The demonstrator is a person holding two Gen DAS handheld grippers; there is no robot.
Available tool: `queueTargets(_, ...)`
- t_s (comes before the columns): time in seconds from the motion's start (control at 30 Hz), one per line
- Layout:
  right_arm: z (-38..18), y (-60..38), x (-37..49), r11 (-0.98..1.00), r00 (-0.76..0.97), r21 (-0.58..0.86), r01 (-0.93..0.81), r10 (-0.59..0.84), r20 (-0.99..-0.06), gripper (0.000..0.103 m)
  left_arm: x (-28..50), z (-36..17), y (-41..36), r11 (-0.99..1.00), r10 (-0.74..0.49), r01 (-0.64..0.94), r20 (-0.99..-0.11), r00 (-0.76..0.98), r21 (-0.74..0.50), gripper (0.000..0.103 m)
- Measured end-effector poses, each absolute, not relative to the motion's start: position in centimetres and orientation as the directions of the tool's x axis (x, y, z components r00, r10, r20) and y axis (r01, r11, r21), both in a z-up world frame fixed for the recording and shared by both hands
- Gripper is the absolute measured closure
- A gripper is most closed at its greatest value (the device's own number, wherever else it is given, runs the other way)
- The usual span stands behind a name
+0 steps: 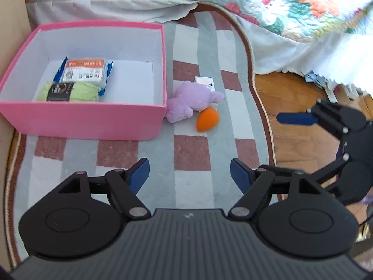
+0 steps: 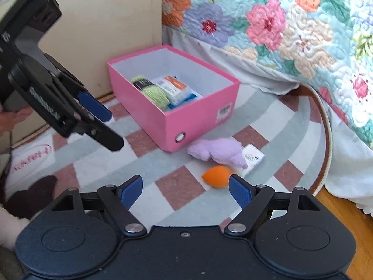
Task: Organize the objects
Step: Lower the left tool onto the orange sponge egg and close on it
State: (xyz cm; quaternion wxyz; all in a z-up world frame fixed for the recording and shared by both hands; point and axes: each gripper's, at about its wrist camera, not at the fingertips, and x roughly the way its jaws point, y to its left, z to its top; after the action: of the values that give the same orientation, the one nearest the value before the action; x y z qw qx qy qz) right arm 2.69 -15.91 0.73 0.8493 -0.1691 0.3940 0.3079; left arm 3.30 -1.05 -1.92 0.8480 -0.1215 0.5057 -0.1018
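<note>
A pink box (image 1: 81, 119) sits open at the left of the left wrist view, on a checked rug (image 1: 191, 151). Inside it lie a green yarn skein (image 1: 67, 92) with a dark band and, touching it behind, a white packet (image 1: 85, 71) with an orange label. Just beside the box's right wall, on the rug, lies a purple plush toy (image 1: 188, 101); it rests against a small white carton (image 1: 206, 82), whose print is too blurred to read. An orange egg-shaped piece (image 1: 207, 119) lies just in front of the plush. The left gripper (image 1: 190, 176) hangs above bare rug at lower centre, jaws spread, nothing between them. The right gripper (image 2: 185, 187) likewise stands with jaws spread and empty, the orange piece just beyond its right-hand pad in the right wrist view. A floral quilt (image 2: 268, 28) drapes across the upper right of that view, and wooden floor (image 1: 296, 140) shows past the rug's edge.
</note>
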Motion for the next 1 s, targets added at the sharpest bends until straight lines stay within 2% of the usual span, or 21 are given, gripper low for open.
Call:
queueTargets(0.27, -1.9, -16.4, 3.2, 0.758, 0.526, -0.048, -0.651, 0.404, -0.748, 0.018, 4.6, -5.1, -2.6, 0.928, -0.339, 0.019, -0.823, 0.455, -0.372, 0.027)
queueTargets(0.6, -5.8, -16.2, 3.2, 0.7, 0.657, -0.299, -0.649, 0.316, -0.685, 0.019, 6.3, -7.5, -4.0, 0.939, -0.311, 0.036, -0.8, 0.513, -0.342, 0.027)
queueTargets(0.77, -7.5, -16.3, 4.2, 0.704, 0.625, -0.248, -0.666, 0.345, -0.7, 0.019, 7.1, -8.0, -4.7, 0.93, -0.342, 0.065, -0.784, 0.518, -0.363, 0.027)
queueTargets(1.0, -9.8, -15.9, 6.0, 0.728, 0.628, -0.193, -0.658, 0.388, -0.675, 0.018, 8.5, -9.4, -6.4, 0.912, -0.378, 0.081, -0.748, 0.545, -0.402, 0.029)
